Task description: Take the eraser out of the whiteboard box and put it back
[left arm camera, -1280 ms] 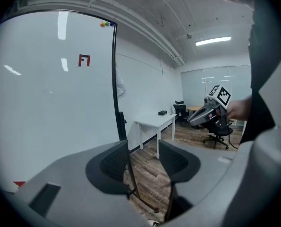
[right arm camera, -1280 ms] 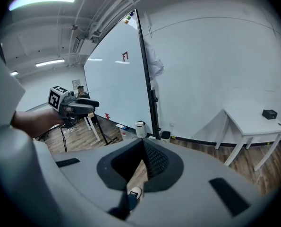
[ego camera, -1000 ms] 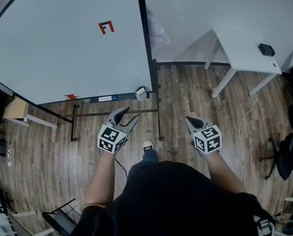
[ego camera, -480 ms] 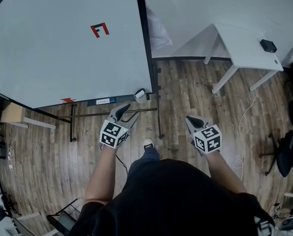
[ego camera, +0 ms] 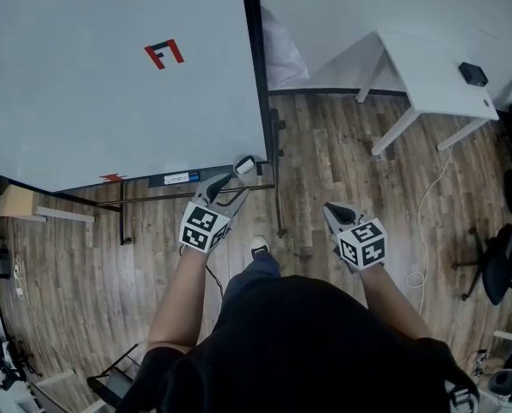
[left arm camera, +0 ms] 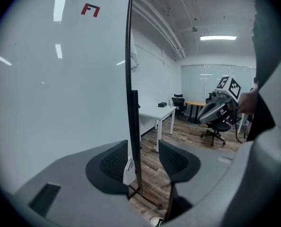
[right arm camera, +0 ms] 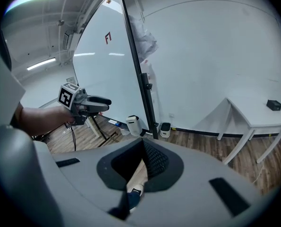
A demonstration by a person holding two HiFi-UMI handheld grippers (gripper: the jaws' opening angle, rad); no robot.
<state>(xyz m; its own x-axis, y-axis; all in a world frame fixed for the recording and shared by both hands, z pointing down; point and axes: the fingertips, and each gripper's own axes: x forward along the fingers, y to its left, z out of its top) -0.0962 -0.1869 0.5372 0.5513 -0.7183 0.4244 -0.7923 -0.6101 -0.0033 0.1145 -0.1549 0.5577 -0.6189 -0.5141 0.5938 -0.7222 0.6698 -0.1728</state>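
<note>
The eraser itself I can't make out from here; I take it to sit inside the white box [ego camera: 245,165]. The box hangs at the end of the tray [ego camera: 182,178] under the whiteboard [ego camera: 109,84], beside the board's dark edge post. It stands upright, taller than it is wide, with its mouth apparently upward.

The left tool [ego camera: 230,188] is plainly the nearer one. The box lies just ahead of its tips and a little above them, close but not touching. In the left gripper view its jaws stand well apart with nothing gripped, and the box and the post show low in the gap between them.

The right tool [ego camera: 335,213] hangs well off to the box's far side, over bare floor. Its jaws are drawn together at the tips and hold nothing.

By my reading, the reach falls to the left tool: a short push forward, then down into the box from above.
</note>
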